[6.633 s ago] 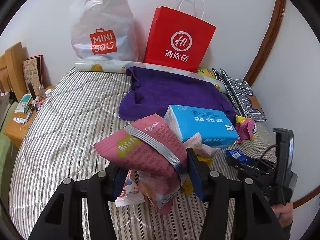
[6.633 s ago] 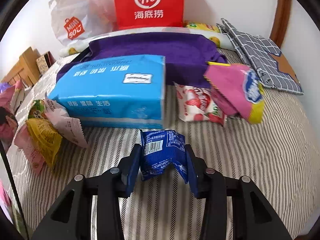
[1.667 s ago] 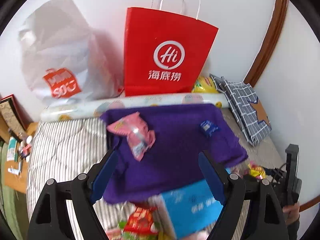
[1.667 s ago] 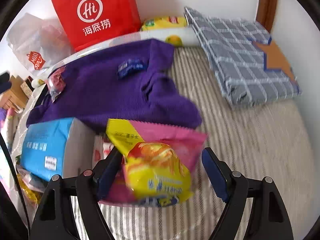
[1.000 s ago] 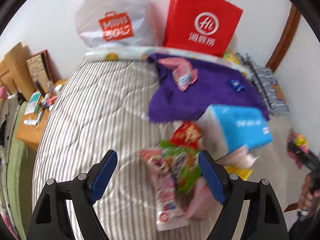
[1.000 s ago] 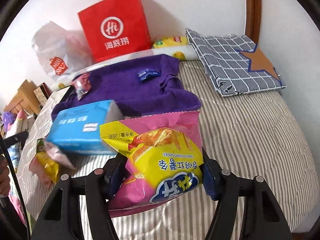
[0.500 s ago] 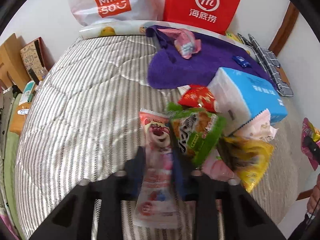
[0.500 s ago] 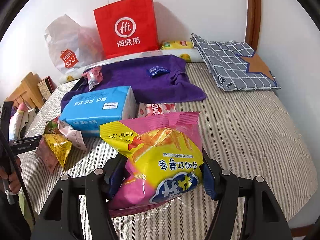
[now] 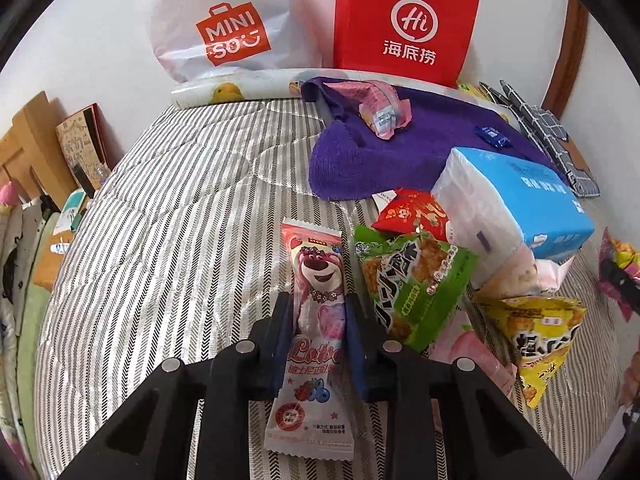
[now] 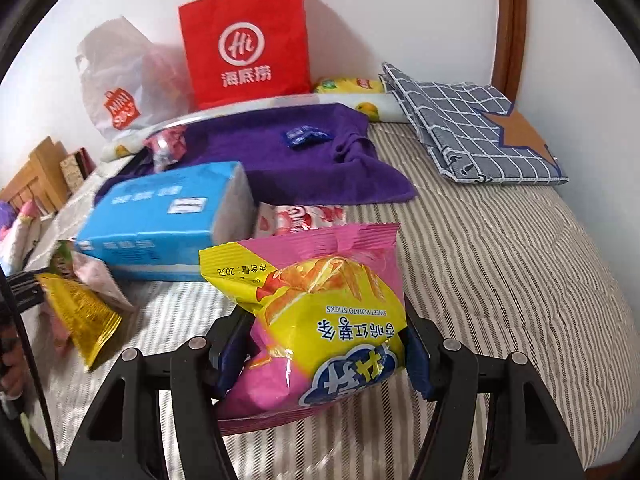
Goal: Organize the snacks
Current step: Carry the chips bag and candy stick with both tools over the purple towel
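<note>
Left claw (image 9: pixel 316 332) just closed, now grasping bear-print pouch (image 9: pixel 316 308); pouch's long axis runs along fingers. Right claw (image 10: pixel 320 344) grips sweet potato sticks bag (image 10: pixel 316 312).

left gripper (image 9: pixel 316 320): angled steeply down at the bed, jaws drawn in narrow after just closing, both pads pressed on the sides of a thin pink bear packet (image 9: pixel 316 320)
right gripper (image 10: pixel 324 344): also tilted down, jaws held about half apart, clamped on a puffy pink-and-yellow potato stick bag (image 10: pixel 320 320)
hand (image 10: pixel 10 360): partly seen at the left edge of the right wrist view, wrapped round a black handle
</note>
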Demonstrator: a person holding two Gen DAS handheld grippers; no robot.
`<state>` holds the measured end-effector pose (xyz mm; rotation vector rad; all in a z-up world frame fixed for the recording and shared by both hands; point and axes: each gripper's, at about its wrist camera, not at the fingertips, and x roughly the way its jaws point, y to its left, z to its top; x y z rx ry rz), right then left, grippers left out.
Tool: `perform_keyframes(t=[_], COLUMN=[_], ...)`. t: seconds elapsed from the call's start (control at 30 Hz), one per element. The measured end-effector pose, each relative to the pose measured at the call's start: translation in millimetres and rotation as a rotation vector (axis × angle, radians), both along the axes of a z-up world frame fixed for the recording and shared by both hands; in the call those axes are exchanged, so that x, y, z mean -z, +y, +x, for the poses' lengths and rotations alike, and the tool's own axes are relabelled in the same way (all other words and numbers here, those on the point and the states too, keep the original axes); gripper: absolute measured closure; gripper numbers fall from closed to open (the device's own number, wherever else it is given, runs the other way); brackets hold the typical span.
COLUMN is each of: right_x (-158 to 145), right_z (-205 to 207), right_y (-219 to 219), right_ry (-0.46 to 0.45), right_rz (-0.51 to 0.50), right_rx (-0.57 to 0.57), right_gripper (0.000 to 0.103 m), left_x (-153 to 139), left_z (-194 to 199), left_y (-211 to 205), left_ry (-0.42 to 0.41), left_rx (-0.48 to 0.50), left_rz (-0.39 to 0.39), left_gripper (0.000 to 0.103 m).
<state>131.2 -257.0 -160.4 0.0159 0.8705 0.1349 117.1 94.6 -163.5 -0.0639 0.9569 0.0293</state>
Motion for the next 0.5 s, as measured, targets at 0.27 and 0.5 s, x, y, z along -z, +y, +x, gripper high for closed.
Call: perform_keyframes(t=[0.27, 0.5], right_x=[7.5, 9.9], right_z=[2.2, 5.3], right_y=[2.0, -5.6], right_ry=[-0.025, -0.001], right_rz=[-0.017, 0.042], right_rx=[-0.005, 0.0], right_gripper=[0.037, 0.036], left_x=[-0.7, -0.1], left_z=[-0.5, -1.0], left_y=[1.0, 0.8], left_ry=[0.0, -0.001], left_rx=[0.0, -0.001], left_rz=[-0.02, -0.036], left_gripper=[0.077, 0.075])
